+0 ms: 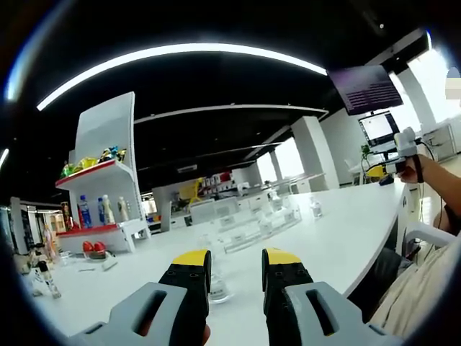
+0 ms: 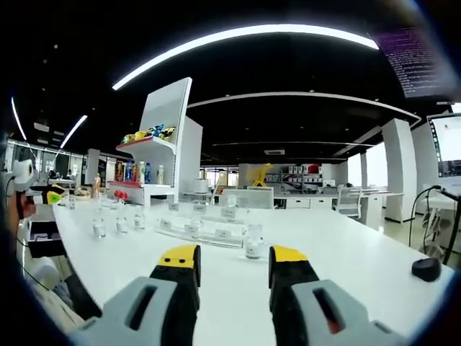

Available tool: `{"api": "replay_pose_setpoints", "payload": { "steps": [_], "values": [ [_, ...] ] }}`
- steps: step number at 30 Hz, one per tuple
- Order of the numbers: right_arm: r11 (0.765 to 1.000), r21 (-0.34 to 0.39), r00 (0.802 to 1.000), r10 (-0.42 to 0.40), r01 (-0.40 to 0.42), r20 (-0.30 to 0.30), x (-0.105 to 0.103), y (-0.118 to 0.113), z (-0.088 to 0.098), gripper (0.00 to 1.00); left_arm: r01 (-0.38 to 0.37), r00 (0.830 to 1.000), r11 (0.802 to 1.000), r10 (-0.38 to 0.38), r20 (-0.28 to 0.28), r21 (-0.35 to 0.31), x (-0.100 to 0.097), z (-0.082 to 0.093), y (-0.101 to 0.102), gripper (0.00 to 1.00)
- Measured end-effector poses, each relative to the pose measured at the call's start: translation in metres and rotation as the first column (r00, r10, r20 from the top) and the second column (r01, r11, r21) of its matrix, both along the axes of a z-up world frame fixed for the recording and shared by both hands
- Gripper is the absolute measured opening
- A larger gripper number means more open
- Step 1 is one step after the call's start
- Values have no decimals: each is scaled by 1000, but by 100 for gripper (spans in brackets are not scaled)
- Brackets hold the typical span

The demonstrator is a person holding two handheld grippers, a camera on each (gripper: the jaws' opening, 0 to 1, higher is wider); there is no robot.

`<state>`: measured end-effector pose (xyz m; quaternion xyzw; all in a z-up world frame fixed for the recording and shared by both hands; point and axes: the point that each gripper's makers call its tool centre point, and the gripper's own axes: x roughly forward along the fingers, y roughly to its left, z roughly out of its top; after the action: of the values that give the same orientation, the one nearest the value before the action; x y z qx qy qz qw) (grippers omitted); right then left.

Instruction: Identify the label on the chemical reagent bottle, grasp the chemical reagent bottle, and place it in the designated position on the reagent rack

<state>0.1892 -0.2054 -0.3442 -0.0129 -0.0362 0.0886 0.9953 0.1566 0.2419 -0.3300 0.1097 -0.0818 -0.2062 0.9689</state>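
Starting at the jaws, the left gripper [image 1: 235, 277] is seen spread, with a small clear bottle [image 1: 217, 285] standing on the white table [image 1: 338, 241] just beyond the gap, partly hidden behind the left-hand jaw. Nothing is pinched. In the right gripper view, the right gripper [image 2: 234, 277] is likewise held spread and empty, and a small glass bottle with white contents [image 2: 253, 243] is seen ahead of it, standing apart from the jaws on the table [image 2: 374, 267].

Beyond that bottle a clear rack [image 2: 198, 227] is laid across the table, with a few bottles already seated in it; more loose bottles [image 2: 99, 228] are seen off to the side. Labels are too small to be read. A white shelf unit with coloured goods [image 1: 104, 184] is set further back.

The approach and label-reading step is judged to be in hand; no grasp has been made. For the next move, a gripper would need to be brought closer so the label can be read, then centred around the bottle before closing.
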Motion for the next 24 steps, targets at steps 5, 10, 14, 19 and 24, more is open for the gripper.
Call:
{"api": "replay_pose_setpoints", "payload": {
  "steps": [5,10,14,19,24],
  "values": [
    [1000,12,1000,4,-4,-7,10,2,0,37,2,1000,1000,-2,-5,0,1,-2,0,29],
    [1000,11,1000,7,-7,-2,12,5,5,37,1,1000,1000,-1,-7,-4,4,-3,2,29],
    [1000,9,1000,7,-7,4,14,7,6,37,0,1000,1000,0,-8,0,4,-4,2,29],
    [1000,0,1000,6,-6,8,17,9,7,38,-3,1000,1000,3,-13,5,5,-5,3,29],
    [1000,18,1000,15,-16,6,19,11,11,38,-2,1000,1000,2,-6,-24,4,-1,2,29]
  ]
}}
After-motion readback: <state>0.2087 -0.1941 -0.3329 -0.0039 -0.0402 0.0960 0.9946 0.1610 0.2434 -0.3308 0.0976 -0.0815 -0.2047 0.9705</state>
